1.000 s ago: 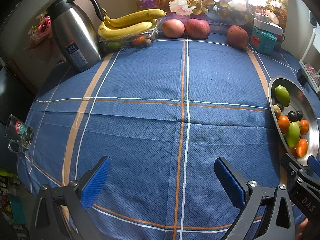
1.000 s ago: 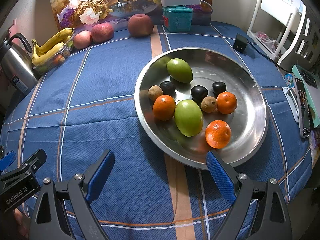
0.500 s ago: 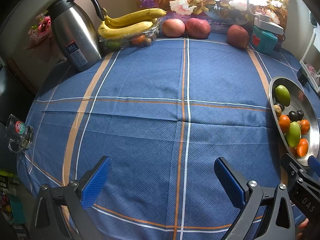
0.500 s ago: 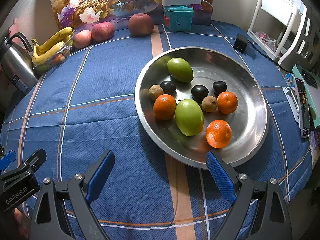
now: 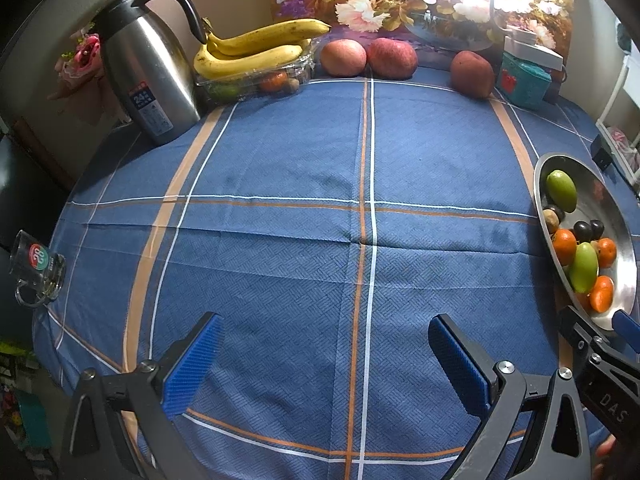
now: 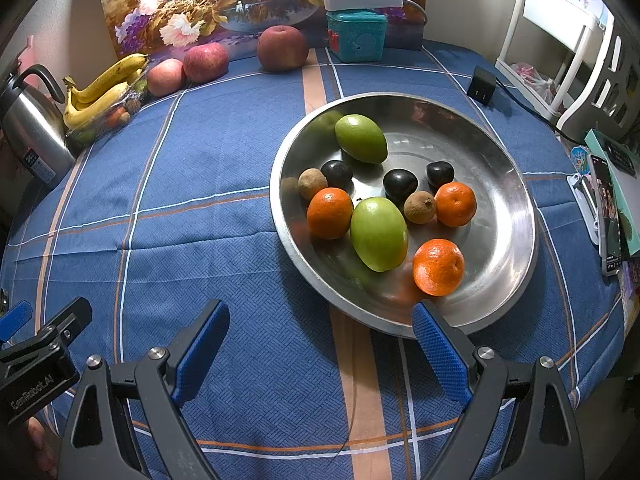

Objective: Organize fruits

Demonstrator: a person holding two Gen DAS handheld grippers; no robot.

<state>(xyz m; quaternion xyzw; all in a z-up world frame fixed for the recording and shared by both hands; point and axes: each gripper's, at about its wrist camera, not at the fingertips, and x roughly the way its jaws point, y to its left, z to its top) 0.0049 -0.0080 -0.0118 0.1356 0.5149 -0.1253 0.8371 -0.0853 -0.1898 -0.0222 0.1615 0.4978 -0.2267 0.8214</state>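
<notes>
Where the blue plaid cloth covers the bench, a broad bare stretch lies ahead of the left claw, jaws spread wide, nothing between them.

Right claw: jaws likewise spread and empty, its right finger just short of the near rim of the steel bowl.

Bowl contents: two green fruits, three oranges, three dark plums, two small brown fruits, all clustered toward the left half.

Far edge, by the flower painting: bananas atop a clear tray of small fruit, three red apples, a teal box.

Left side: steel jug; a glass mug at the bench edge.

Right edge: black adapter with cord, phone and papers, close beside the bowl.
</notes>
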